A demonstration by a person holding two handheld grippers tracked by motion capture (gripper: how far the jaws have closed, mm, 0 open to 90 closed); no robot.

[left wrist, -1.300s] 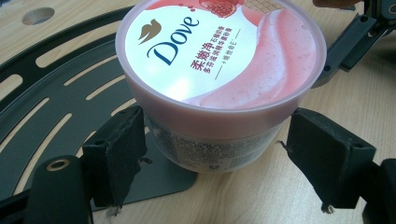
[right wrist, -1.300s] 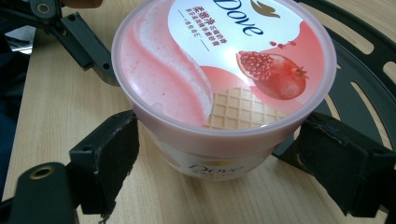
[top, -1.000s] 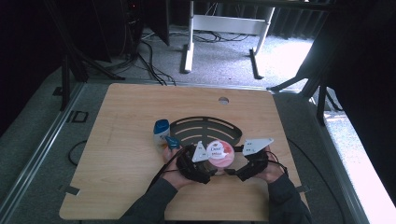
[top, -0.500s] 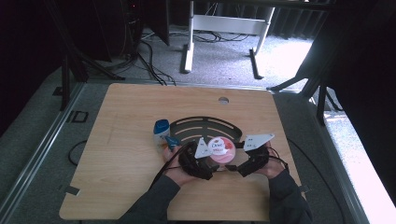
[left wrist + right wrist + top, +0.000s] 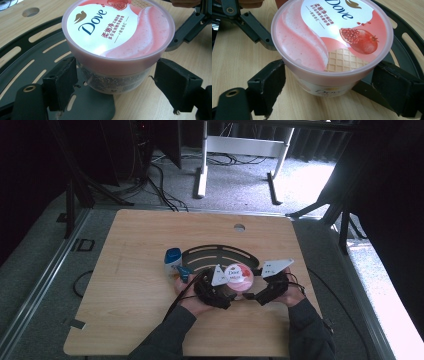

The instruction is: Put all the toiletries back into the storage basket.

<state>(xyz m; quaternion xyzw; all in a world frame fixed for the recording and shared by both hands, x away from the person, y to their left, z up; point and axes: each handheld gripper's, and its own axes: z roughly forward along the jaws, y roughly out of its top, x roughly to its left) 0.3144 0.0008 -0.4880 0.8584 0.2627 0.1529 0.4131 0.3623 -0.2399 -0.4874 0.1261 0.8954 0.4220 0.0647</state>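
Compared with a second ago, both hands have drawn a little closer together around the tub (image 5: 238, 276), and the left gripper (image 5: 220, 287) now sits tighter against it. The tub stands upright near the middle of the worktop (image 5: 130, 270), partly on the near end of a black slotted curved plate (image 5: 210, 254) and partly on bare wood. It is a round, pale pink tub with a flat lid printed with the word Dove, a pink swirl, a pomegranate and a wafer pattern. The left gripper's jaws are spread either side of the tub's lower wall, just beside it. The right gripper (image 5: 257, 295) faces it from the other side, jaws likewise spread around the tub. A small blue-capped bottle (image 5: 172, 260) stands left of the plate
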